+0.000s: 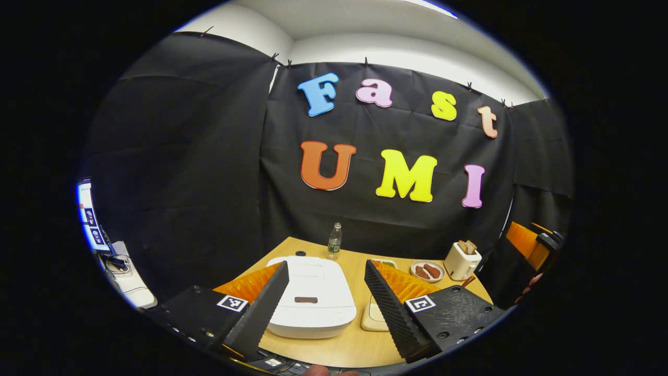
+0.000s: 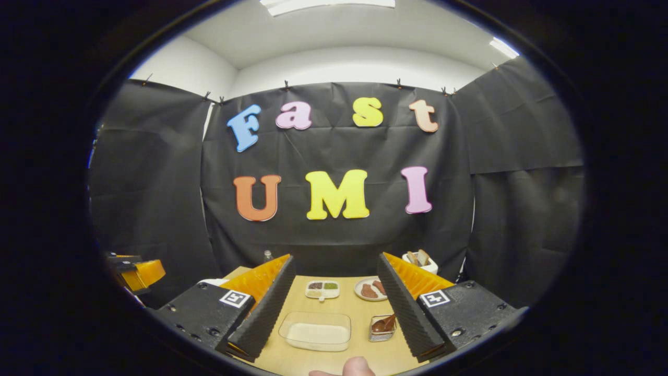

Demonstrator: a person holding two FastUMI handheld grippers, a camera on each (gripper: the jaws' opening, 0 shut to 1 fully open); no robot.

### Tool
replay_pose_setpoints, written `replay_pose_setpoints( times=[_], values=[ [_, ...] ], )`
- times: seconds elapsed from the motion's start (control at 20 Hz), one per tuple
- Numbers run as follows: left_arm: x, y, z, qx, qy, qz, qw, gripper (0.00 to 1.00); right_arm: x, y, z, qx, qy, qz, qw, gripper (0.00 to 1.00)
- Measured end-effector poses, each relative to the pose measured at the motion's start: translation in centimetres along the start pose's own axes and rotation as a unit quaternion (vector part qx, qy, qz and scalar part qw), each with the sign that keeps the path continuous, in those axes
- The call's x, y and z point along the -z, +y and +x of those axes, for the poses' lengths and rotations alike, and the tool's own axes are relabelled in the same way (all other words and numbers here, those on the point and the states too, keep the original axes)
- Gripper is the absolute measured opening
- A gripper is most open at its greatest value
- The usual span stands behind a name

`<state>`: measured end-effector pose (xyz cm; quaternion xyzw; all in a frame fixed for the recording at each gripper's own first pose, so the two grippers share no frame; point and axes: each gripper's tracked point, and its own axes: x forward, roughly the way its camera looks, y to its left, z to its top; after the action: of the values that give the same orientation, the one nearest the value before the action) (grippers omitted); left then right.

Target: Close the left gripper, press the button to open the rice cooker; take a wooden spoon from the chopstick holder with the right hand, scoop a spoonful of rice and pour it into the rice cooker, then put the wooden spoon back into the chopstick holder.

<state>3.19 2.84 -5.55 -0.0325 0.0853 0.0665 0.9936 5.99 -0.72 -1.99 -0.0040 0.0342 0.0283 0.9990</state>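
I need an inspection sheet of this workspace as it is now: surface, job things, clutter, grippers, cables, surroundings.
Surface: wooden table, bare patches between the items.
Job's things: white rice cooker, lid shut; clear tub of rice; holder with wooden spoons.
Clutter: water bottle; toaster with bread; plate of meat; divided dish.
Grippers: left gripper open above the cooker; right gripper open, holding nothing.
Cables: nothing seen.
Surroundings: black cloth wall; white ceiling.

Bare wooden tabletop (image 2: 360,313) lies open between the clear plastic rice container (image 2: 315,331) and the divided white dish (image 2: 322,289); the closed white rice cooker (image 1: 312,300) blocks the left side.
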Motion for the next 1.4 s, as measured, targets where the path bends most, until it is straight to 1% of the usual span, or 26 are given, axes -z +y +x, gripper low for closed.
replay_pose_setpoints(
  times=[0.25, 0.3, 0.35, 0.4, 0.5, 0.6, 0.65, 0.7, 0.75, 0.8, 0.85, 1.0, 1.1, 1.2, 1.4],
  values=[
    [2.6, 0.5, 2.7, -0.004, 0.060, 0.004, 0.998, 0.91, 2.6, -2.0, 1.7, 0.008, 0.028, 0.011, 1.000, 1.00],
    [3.2, 0.3, 3.3, -0.001, 0.074, -0.001, 0.997, 0.87, 3.0, -2.5, 2.1, 0.010, 0.033, 0.015, 0.999, 1.00],
    [3.9, 0.5, 3.8, -0.003, 0.089, -0.003, 0.996, 0.78, 3.4, -2.9, 2.6, 0.010, 0.039, 0.018, 0.999, 1.00],
    [4.4, 0.9, 4.3, -0.008, 0.101, -0.001, 0.995, 0.62, 3.9, -3.5, 3.0, 0.012, 0.044, 0.019, 0.999, 1.00],
    [5.5, 0.8, 5.4, -0.005, 0.129, 0.006, 0.992, 0.42, 4.4, -4.5, 3.9, 0.017, 0.049, 0.020, 0.998, 1.00],
    [7.3, 0.6, 6.4, 0.004, 0.166, 0.007, 0.986, 0.43, 5.0, -5.2, 4.9, 0.019, 0.054, 0.025, 0.998, 1.00],
    [7.8, 1.0, 6.3, -0.001, 0.180, 0.003, 0.984, 0.43, 5.2, -5.4, 5.4, 0.019, 0.056, 0.028, 0.998, 1.00],
    [7.8, 1.5, 6.9, -0.011, 0.191, -0.003, 0.982, 0.22, 5.4, -5.6, 5.9, 0.018, 0.059, 0.030, 0.998, 1.00],
    [8.8, 1.2, 7.7, 0.001, 0.202, -0.009, 0.979, 0.00, 5.6, -5.8, 6.3, 0.018, 0.060, 0.030, 0.998, 1.00],
    [9.9, 1.5, 8.2, 0.001, 0.215, -0.015, 0.976, 0.06, 5.8, -6.1, 6.8, 0.019, 0.061, 0.029, 0.998, 1.00],
    [10.4, 1.4, 8.8, 0.005, 0.226, -0.023, 0.974, 0.00, 6.0, -6.3, 7.2, 0.019, 0.062, 0.030, 0.997, 1.00],
    [11.8, 2.0, 10.3, 0.017, 0.258, -0.032, 0.966, 0.00, 6.9, -6.9, 8.5, 0.021, 0.072, 0.033, 0.997, 1.00],
    [12.9, 2.1, 11.3, 0.016, 0.276, -0.053, 0.960, 0.00, 7.4, -7.4, 9.2, 0.024, 0.080, 0.033, 0.996, 1.00],
    [13.6, 3.2, 12.7, 0.003, 0.283, -0.057, 0.957, 0.00, 8.0, -8.0, 9.7, 0.028, 0.087, 0.032, 0.995, 1.00],
    [14.7, 3.9, 13.9, -0.004, 0.296, -0.055, 0.953, 0.00, 8.9, -8.9, 10.5, 0.036, 0.101, 0.031, 0.994, 1.00]
  ],
)
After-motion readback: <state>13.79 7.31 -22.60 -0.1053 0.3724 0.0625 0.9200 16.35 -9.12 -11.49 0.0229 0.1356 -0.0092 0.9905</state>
